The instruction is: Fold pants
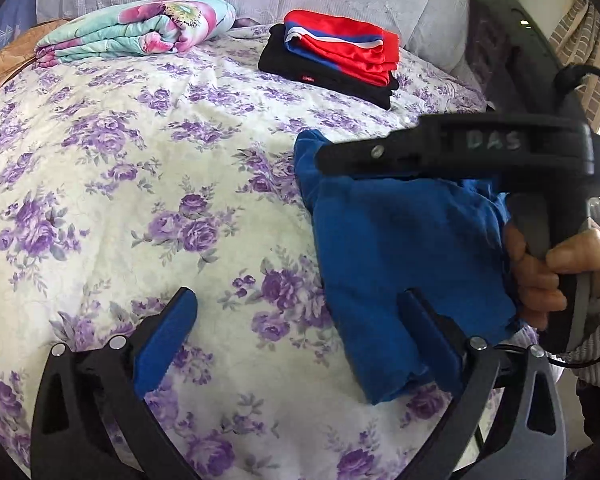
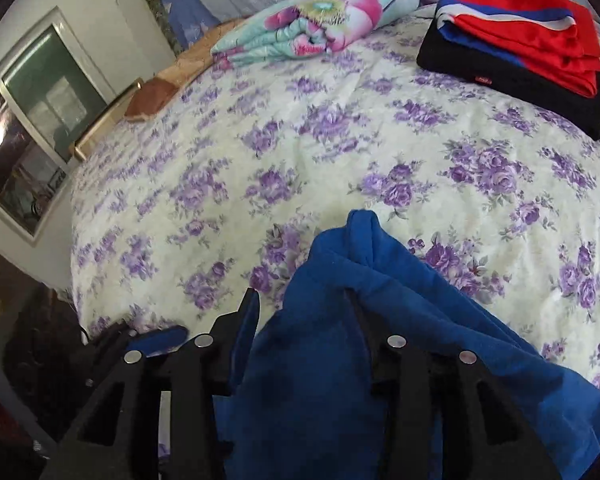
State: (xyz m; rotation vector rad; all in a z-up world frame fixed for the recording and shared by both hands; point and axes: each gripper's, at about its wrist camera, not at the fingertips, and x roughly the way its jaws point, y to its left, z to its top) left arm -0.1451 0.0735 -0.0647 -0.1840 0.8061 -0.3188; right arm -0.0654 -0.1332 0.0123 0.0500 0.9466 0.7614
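**Blue pants up in one grip, risk of a slip**

We have the blue pants (image 1: pixel 404 256) at lower right, bunched over the bed (image 1: pixel 140 184). Our right hand-held gripper (image 2: pixel 300 308) is clamped on them; our left hand-held gripper (image 1: pixel 300 312) gapes wide, holding nothing. One pinch on bunched cloth: layers could slide loose

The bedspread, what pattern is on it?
Cream bedspread with purple flower clusters, clearest in the right wrist view.

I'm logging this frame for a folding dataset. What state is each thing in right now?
blue pants: bunched, lifted off the bed, held by the right gripper.
right gripper: shut on the pants.
left gripper: open, holding nothing.
red garment: folded, on top of the black garment.
floral quilt: folded.
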